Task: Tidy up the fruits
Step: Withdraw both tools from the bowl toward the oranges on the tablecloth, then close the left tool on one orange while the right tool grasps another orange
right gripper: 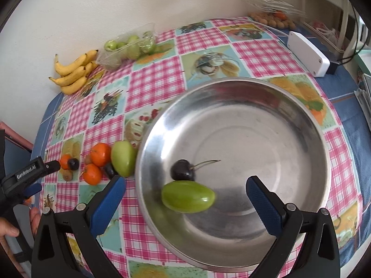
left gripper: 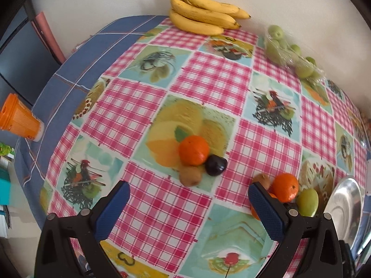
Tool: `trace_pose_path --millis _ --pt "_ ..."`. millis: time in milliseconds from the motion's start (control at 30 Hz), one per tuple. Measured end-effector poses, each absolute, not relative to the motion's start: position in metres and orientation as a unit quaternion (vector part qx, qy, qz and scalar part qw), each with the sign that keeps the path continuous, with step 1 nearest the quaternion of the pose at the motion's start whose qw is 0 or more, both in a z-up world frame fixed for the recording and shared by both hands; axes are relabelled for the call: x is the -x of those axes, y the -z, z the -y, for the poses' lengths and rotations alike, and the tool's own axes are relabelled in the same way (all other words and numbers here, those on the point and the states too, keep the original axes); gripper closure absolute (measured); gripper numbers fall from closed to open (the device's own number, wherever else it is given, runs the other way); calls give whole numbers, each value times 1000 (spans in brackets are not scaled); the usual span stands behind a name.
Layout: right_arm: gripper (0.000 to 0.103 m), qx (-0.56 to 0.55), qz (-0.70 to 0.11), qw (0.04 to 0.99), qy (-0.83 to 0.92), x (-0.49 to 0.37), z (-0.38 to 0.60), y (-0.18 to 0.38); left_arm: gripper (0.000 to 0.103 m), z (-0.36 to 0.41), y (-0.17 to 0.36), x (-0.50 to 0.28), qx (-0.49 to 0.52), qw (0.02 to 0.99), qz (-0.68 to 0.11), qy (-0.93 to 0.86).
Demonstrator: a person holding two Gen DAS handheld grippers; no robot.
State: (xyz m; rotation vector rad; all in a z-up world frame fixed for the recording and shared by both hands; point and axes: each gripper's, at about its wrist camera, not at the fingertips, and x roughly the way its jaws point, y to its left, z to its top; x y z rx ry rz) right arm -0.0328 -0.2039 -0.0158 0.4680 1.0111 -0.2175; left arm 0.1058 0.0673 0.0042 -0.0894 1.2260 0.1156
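Checked pink tablecloth (right gripper: pixel 150 78) over table against pale wall. Left gripper (left gripper: pixel 189 208) spread wide, empty, low centre of left view; tangerine (left gripper: pixel 194 150), dark plum (left gripper: pixel 216 165) and kiwi (left gripper: pixel 190 175) touching just ahead. Right gripper (right gripper: pixel 185 199) spread, empty, above steel bowl (right gripper: pixel 301 139). Green oval fruit (right gripper: pixel 188 196) and dark cherry (right gripper: pixel 182 170) inside bowl, lower left. Bananas (left gripper: pixel 204 14) top centre by wall.

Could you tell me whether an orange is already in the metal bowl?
No, the metal bowl holds only a dark cherry and a green fruit.
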Motion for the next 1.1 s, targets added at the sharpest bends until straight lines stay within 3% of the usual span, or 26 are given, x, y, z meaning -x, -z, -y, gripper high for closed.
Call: trace_pose_path --millis 367,1100 --pt "0 -219 -463 858 35 16 155 11 0 -111 -3 -112 104 810 -571 -86" --pt "0 -168 -469 867 0 -52 109 10 0 -114 10 -139 106 830 -546 -39"
